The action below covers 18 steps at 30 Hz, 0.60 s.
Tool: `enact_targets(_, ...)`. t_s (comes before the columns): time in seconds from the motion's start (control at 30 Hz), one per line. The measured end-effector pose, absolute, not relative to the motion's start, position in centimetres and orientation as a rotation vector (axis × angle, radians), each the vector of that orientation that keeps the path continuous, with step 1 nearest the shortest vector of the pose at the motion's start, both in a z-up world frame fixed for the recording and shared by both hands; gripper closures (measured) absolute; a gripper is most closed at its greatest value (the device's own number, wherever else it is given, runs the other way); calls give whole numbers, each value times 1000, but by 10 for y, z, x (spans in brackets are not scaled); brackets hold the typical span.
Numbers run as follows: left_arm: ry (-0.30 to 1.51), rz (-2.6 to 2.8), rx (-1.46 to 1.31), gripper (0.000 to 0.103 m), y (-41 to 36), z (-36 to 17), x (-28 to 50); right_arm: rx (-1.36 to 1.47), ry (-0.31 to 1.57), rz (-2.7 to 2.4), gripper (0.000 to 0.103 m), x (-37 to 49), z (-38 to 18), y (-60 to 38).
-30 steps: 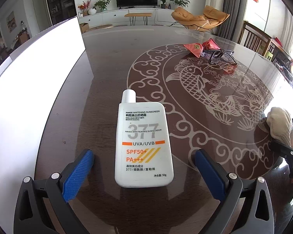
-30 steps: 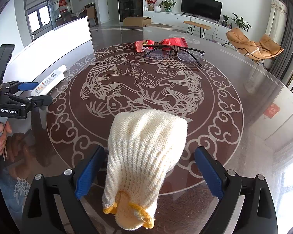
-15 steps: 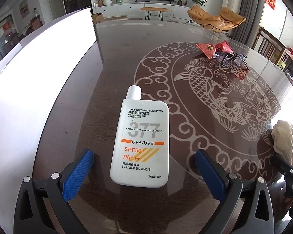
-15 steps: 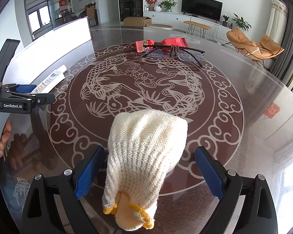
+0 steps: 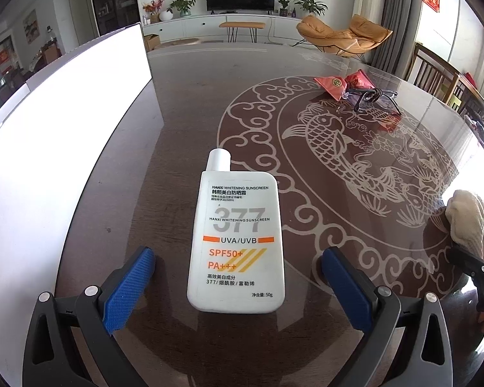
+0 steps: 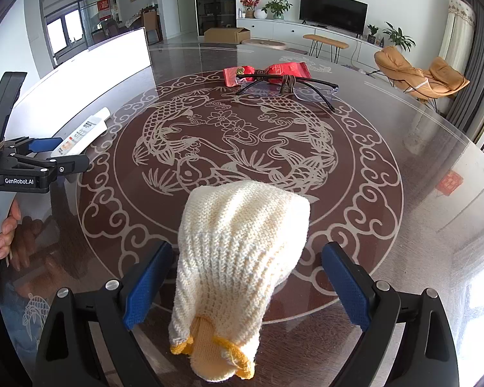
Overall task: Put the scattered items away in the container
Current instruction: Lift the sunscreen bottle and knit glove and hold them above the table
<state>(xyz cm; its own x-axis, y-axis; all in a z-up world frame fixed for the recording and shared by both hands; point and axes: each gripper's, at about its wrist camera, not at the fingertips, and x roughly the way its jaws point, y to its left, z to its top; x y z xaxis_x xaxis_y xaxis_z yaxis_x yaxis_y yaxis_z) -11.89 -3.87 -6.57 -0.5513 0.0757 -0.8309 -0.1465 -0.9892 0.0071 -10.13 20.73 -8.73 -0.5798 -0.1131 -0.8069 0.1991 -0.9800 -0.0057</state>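
Left gripper (image 5: 238, 285), jaws spread, is closing in around the sunscreen bottle (image 5: 237, 242) since a second ago, grasp pending; right gripper (image 6: 247, 287), likewise spread, is straddling the knit glove (image 6: 238, 258).

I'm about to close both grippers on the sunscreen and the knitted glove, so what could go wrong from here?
The sunscreen bottle lies flat on the glossy table; the open left gripper may squeeze it out forward. The soft knitted glove between the open right gripper fingers may bunch, so only a fold gets pinched. The glasses rest against the red packets, so lifting either could drag the other.
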Motion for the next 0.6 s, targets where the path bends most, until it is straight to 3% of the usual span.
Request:
enact_targets(0.13,123,2647,-1407,2,-38,-65,-119,1339,143,-2642,9,-101,-87,207)
enact_targets(0.17,130,2652,-1376,24,-36,-62,-117,1339,143,-2642,9,-102,-87,207)
enact_targets(0.23,140,2642,-1333,53,-34,-56,-114,1338,141,-2642,9,-101,-87,207)
enact_targets(0.37,140,2633,-1329,53,-35,-55,-106,1321,150,-2667,18,-99,-85,206)
enact_targets(0.4,128,2623,-1337,52,-36,-54,-102,1296,135,-2670,50,-96,-82,206)
enact_targets(0.43,104,2607,-1343,52,-37,-53,-98,1270,95,-2667,56,-93,-80,207)
enact_targets(0.6,56,2585,-1339,52,-35,-47,-69,1196,-89,-2659,57,-72,-74,214)
